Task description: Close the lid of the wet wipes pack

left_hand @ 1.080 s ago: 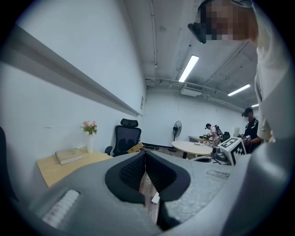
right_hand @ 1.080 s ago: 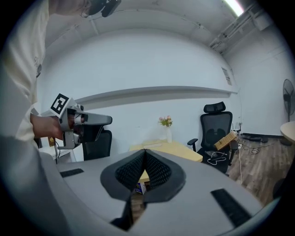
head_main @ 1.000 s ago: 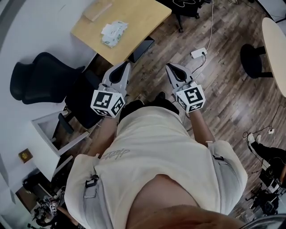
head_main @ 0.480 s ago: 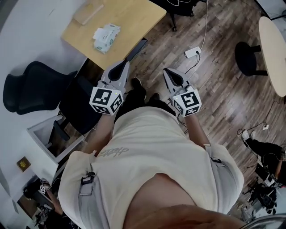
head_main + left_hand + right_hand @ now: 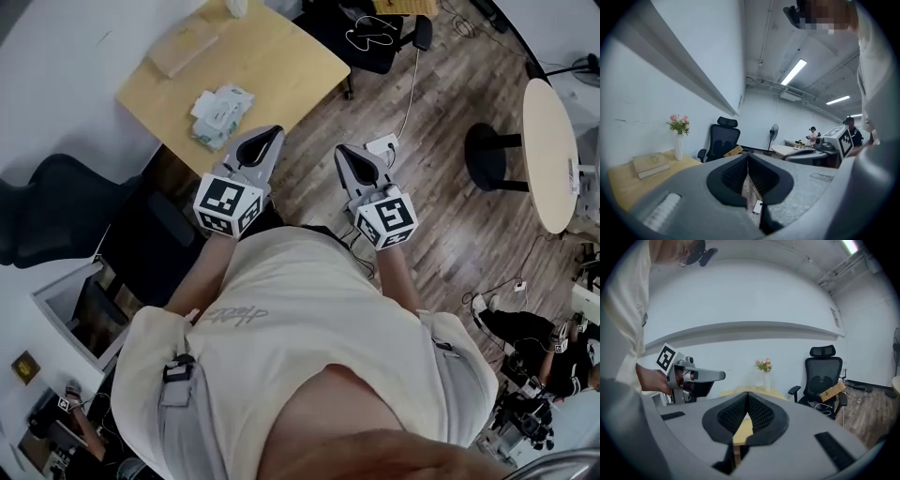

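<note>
Wipes pack (image 5: 221, 111) lies by the desk's (image 5: 281, 56) near edge; left claw (image 5: 274, 132) and right claw (image 5: 341, 150) clenched, empty.

White wall (image 5: 56, 66), plank floor (image 5: 450, 225), black office chair (image 5: 42, 211), wooden desk (image 5: 281, 56).

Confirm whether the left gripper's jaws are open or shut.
Shut and empty. The left gripper view shows the left gripper with its jaws meeting at the tips and nothing held between them.
</note>
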A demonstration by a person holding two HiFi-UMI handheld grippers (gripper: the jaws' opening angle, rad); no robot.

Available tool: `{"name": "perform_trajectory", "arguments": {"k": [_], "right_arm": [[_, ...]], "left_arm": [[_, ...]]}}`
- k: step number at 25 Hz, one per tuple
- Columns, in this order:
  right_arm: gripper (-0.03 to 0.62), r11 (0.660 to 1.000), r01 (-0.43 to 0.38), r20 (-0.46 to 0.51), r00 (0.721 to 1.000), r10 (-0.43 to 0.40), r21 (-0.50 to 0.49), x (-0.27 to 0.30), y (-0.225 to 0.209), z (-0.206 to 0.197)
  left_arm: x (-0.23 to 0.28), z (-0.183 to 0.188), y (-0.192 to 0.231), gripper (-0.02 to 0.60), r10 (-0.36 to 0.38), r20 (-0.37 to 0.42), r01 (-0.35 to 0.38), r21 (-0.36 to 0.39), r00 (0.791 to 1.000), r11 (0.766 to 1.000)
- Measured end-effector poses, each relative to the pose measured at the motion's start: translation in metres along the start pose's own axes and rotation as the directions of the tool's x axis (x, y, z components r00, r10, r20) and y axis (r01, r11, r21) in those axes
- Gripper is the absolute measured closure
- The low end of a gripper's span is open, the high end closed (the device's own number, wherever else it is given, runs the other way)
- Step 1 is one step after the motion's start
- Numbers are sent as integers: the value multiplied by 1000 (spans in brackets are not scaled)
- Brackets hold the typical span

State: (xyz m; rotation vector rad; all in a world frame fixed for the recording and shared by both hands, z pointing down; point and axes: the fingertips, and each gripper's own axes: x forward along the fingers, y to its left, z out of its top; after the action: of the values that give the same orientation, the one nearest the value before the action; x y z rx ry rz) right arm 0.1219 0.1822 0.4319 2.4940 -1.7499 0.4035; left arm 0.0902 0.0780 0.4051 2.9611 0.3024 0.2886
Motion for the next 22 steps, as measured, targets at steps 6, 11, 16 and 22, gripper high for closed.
{"name": "perform_trajectory", "arguments": {"k": [6,11,16,22], "right_arm": [[592,999,1,6,1000,-1,41,69,-10,22],[592,997,-59,-18,998,59,41,115,-2,30],[592,991,-130,-51,990,129,-26,149,3,35],[592,968,-252,-85,964,250,-5,185,-25,24]], "left_arm": [[-5,1,92,566,94,-3,-94,-31,996,995],[-12,5,147,566,176,8,-175,-52,984,983],[-5,-3,172,566,225,-19,-225,-80,974,971],[19,-8,189,566,341,-28,-342,-83,940,936]]}}
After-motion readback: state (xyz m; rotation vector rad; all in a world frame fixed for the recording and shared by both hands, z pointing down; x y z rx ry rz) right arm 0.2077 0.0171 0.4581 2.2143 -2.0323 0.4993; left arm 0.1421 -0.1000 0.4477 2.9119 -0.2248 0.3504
